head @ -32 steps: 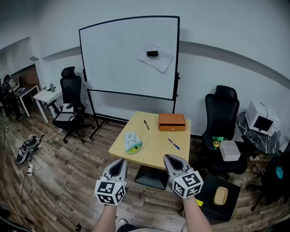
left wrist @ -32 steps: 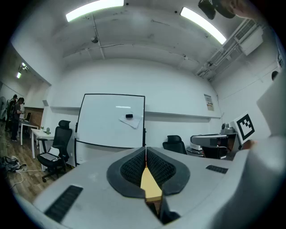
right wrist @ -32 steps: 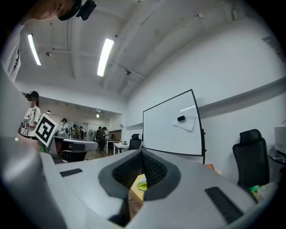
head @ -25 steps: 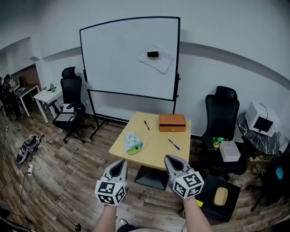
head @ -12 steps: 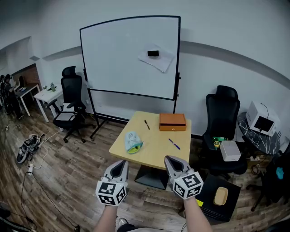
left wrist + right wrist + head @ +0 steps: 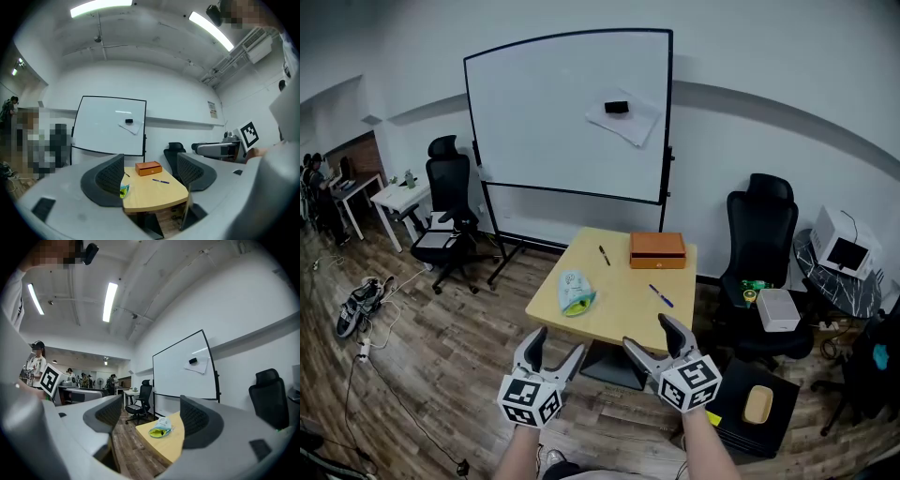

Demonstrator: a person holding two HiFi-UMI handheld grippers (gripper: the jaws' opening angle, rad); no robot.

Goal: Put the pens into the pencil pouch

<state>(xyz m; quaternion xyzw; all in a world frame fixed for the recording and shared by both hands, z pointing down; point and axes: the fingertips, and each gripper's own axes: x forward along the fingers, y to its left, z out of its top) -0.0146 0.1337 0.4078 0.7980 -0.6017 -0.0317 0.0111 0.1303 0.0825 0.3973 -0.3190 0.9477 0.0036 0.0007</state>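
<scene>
A light-blue pencil pouch (image 6: 575,294) with a yellow-green mouth lies at the left of the wooden table (image 6: 614,319). A black pen (image 6: 604,255) lies at the far side and a blue pen (image 6: 661,296) at the right. Both grippers hover short of the table's near edge, apart from everything. My left gripper (image 6: 553,350) is open, its jaws have just been opening, and nothing is between them. My right gripper (image 6: 652,337) is open and empty too. The left gripper view shows the pouch (image 6: 123,190) and the blue pen (image 6: 160,181) ahead. The right gripper view shows the pouch (image 6: 161,426).
An orange box (image 6: 656,250) sits at the table's far edge. Behind it stands a whiteboard (image 6: 567,117) on a wheeled frame. A black office chair (image 6: 761,246) is right of the table and another (image 6: 445,211) far left. Boxes and equipment crowd the right wall.
Both grippers' jaws were shut together in the earlier frames and now stand spread apart. The hands have stayed in place in front of the table.
</scene>
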